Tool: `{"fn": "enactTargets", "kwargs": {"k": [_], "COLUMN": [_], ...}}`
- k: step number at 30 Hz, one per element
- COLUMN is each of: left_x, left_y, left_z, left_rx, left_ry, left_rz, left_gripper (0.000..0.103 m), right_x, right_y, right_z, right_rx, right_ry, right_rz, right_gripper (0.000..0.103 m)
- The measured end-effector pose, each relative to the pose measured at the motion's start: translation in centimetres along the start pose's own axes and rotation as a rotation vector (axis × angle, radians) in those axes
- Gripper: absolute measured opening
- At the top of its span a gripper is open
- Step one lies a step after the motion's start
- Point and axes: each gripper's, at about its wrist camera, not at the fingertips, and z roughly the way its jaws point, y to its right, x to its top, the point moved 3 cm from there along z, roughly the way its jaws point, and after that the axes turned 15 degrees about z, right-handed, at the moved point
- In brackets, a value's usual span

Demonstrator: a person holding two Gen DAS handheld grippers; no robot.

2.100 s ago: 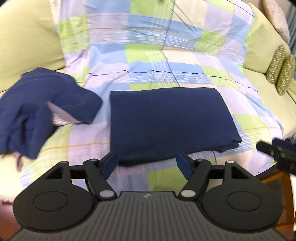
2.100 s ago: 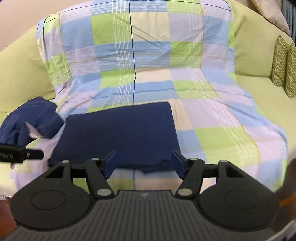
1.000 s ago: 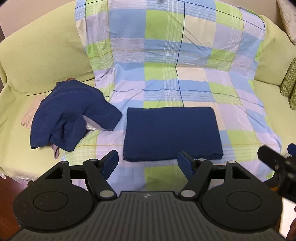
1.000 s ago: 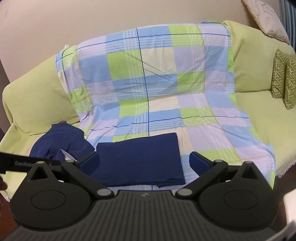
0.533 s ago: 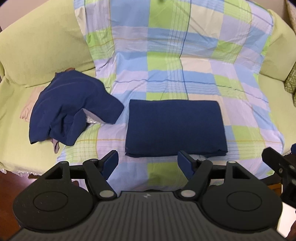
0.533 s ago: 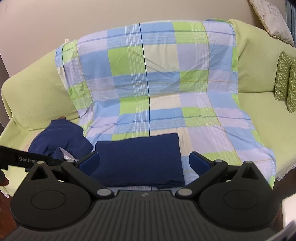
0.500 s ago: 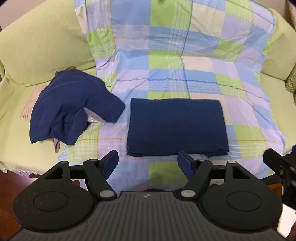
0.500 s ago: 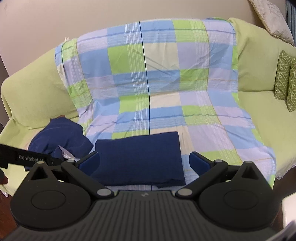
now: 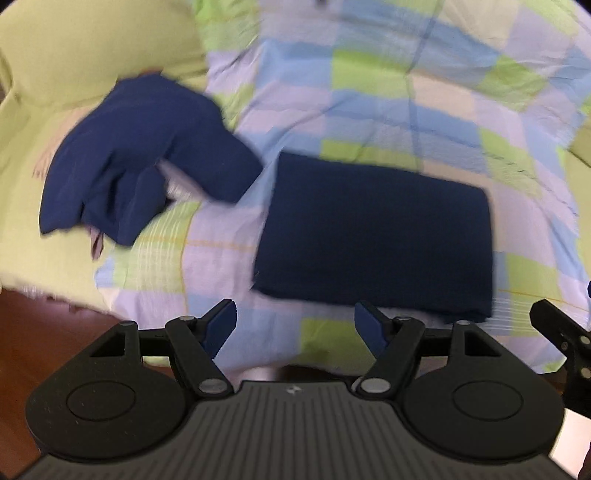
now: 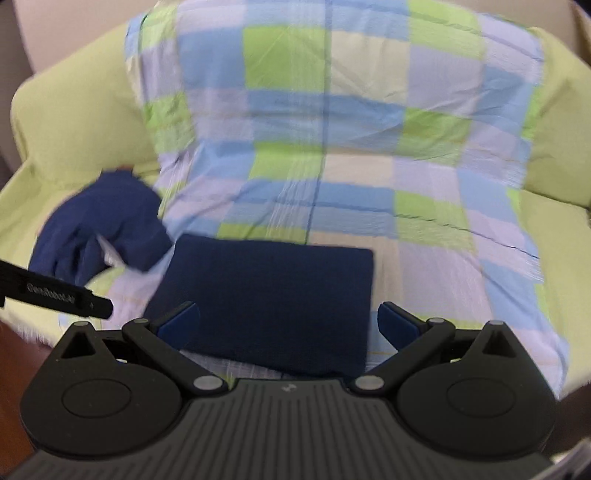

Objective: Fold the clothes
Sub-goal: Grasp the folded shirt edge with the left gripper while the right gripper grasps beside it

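1. Folded navy garment (image 9: pixel 373 236) lies flat as a neat rectangle on the checked sheet (image 9: pixel 388 103) in the left wrist view, with a crumpled navy garment (image 9: pixel 136 155) just beside it to the left, partly on the green sofa (image 9: pixel 92 44). The left gripper (image 9: pixel 295 325) hangs spread wide above the sheet's front edge, gripping nothing. Dark wood floor (image 9: pixel 44 325) shows at lower left.

2. Right wrist view: the right gripper (image 10: pixel 288 321) is spread wide over the folded garment's (image 10: pixel 269 295) near edge, empty. The sheet (image 10: pixel 332 110) drapes over the sofa (image 10: pixel 74 118) backrest, below a beige wall (image 10: pixel 66 33).
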Motion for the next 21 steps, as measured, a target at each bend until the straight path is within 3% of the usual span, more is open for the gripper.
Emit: {"fn": "enactTargets", "kwargs": {"k": [5,7,10,13,17,20,21], "left_x": [-0.9,-1.4,-1.9,-2.1,-1.8,-1.4,-1.3], "left_y": [-3.4,-5.0,-6.7,-7.9,-8.6,-8.7,-8.6], "left_z": [4.7,7.3,9.6,10.6,11.5,12.0,12.0], "left_rx": [-0.037,-0.040,-0.039,-0.093,-0.139,-0.182,-0.202], "left_ry": [-0.048,-0.095,-0.122,-0.117,-0.107,-0.099,-0.095], "left_rz": [0.006,0.036,0.081,0.093,0.098,0.094,0.087], "left_gripper": [0.073,0.073,0.073,0.073,0.073,0.072,0.072], "right_x": [-3.3,-4.7,-7.9,-10.6,-14.0,-15.6,-16.1], "right_y": [-2.0,-3.0,-6.2,-9.3,-12.7,-13.7,-14.1], "right_z": [5.0,6.7,9.9,12.0,14.6,16.0,16.4], "right_rx": [0.045,0.057,0.102,0.140,0.166,0.147,0.140], "right_ry": [-0.063,-0.065,-0.026,0.030,0.102,0.134,0.144], "right_rz": [-0.025,-0.068,-0.234,-0.434,-0.699,-0.822,-0.860], "right_gripper": [0.102,0.095,0.078,0.067,0.061,0.057,0.051]}}
